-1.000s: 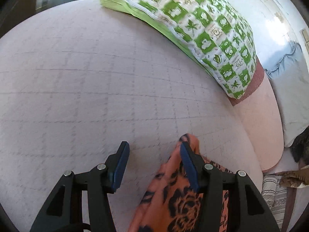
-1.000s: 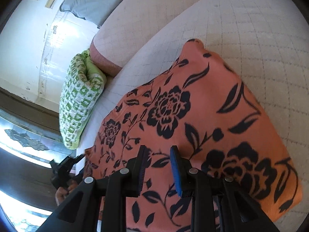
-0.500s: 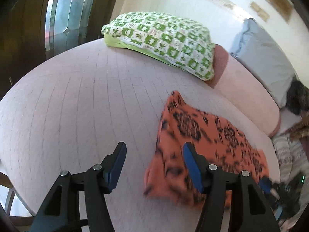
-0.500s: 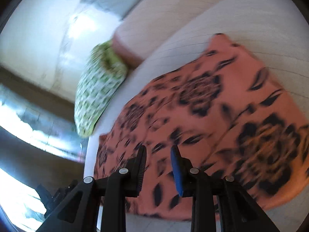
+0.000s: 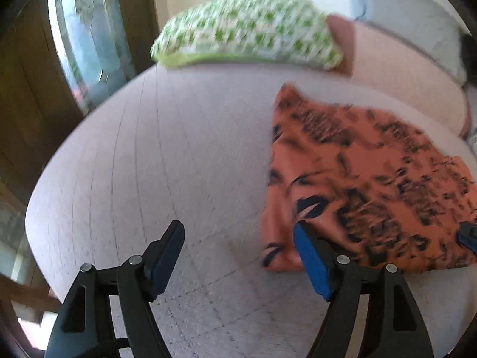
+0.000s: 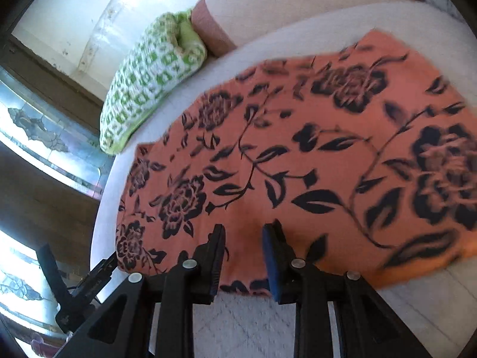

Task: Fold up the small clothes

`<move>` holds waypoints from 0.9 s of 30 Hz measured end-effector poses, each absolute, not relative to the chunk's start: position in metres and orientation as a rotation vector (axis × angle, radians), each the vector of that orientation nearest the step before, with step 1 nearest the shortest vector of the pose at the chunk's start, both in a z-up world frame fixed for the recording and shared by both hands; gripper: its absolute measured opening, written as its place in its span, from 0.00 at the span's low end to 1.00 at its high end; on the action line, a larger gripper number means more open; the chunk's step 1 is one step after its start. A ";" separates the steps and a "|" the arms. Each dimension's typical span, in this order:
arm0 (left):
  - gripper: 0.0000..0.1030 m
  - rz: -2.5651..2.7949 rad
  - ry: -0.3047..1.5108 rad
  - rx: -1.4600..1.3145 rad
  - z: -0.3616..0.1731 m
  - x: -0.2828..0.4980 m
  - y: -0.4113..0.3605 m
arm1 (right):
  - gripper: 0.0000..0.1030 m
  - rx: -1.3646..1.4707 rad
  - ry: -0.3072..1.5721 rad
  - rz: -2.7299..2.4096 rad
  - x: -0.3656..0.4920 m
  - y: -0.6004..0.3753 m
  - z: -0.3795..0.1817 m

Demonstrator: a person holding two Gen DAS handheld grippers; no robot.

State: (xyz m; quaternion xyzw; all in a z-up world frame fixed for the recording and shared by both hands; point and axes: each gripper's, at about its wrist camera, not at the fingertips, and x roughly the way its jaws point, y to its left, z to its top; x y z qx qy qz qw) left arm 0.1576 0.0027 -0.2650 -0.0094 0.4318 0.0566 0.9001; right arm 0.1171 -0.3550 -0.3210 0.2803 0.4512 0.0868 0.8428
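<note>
An orange cloth with a black flower print lies flat and folded on the pale quilted bed; it fills the right wrist view. My left gripper is open and empty, above the bed at the cloth's near left corner. My right gripper is open with a narrow gap, empty, above the cloth's near edge. The left gripper also shows in the right wrist view at the cloth's left corner.
A green and white checked pillow lies at the far end of the bed, next to a pink bolster and a grey pillow. A glass door stands at the left beyond the bed's edge.
Both grippers have pulled back and up from the cloth. The left gripper was down at the cloth's corner a second ago and is now clear of it. The cloth lies still.
</note>
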 end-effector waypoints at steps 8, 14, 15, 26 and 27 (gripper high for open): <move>0.74 0.033 0.781 0.022 -0.243 0.154 -0.024 | 0.28 0.490 0.844 -0.063 0.084 -0.403 -0.289; 0.74 0.004 0.774 0.032 -0.241 0.163 -0.041 | 0.28 0.505 1.035 -0.169 0.102 -0.419 -0.332; 0.74 0.003 0.771 0.035 -0.241 0.162 -0.043 | 0.31 0.508 1.037 -0.172 0.103 -0.419 -0.330; 0.74 -0.004 0.784 0.026 -0.244 0.168 -0.048 | 0.68 0.396 1.046 -0.130 0.115 -0.395 -0.326; 0.74 -0.002 0.784 0.026 -0.244 0.168 -0.048 | 0.68 0.396 1.044 -0.130 0.114 -0.396 -0.326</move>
